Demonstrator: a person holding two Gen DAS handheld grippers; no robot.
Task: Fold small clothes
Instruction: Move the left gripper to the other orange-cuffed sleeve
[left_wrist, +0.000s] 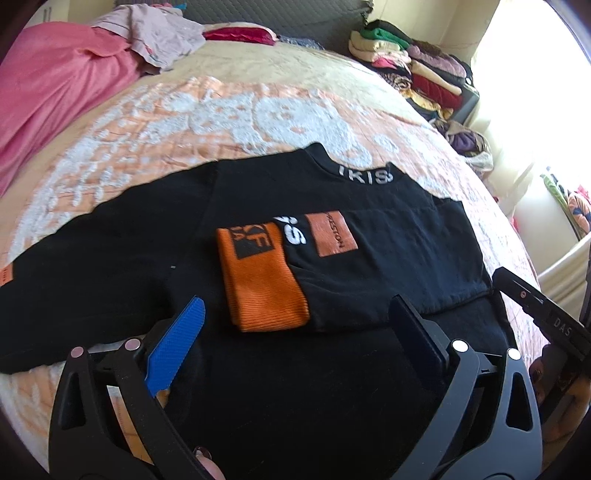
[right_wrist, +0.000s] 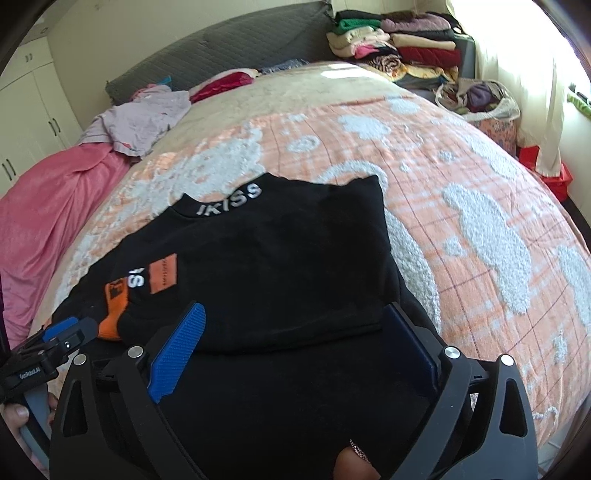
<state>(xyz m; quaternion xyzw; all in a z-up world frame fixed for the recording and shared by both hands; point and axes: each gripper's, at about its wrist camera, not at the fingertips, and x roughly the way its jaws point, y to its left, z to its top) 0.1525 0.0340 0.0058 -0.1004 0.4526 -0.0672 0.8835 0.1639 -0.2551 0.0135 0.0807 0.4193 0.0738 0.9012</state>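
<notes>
A black sweatshirt (left_wrist: 280, 280) with white "IKISS" lettering on the collar lies flat on the bed, also in the right wrist view (right_wrist: 295, 266). Its right sleeve is folded across the chest, so the orange cuff (left_wrist: 262, 284) lies next to the orange chest patch (left_wrist: 332, 236). The left sleeve stretches out to the left. My left gripper (left_wrist: 299, 314) is open just above the hem, empty. My right gripper (right_wrist: 299, 325) is open over the hem at the folded right edge, empty. The left gripper also shows at the lower left of the right wrist view (right_wrist: 59, 332).
The bed has an orange and white patterned cover (right_wrist: 461, 206). A pink blanket (left_wrist: 55, 96) and a lilac garment (right_wrist: 144, 118) lie at the far left. Stacks of folded clothes (right_wrist: 399, 48) stand at the far right by the headboard. A bag of clothes (right_wrist: 480, 99) sits beside the bed.
</notes>
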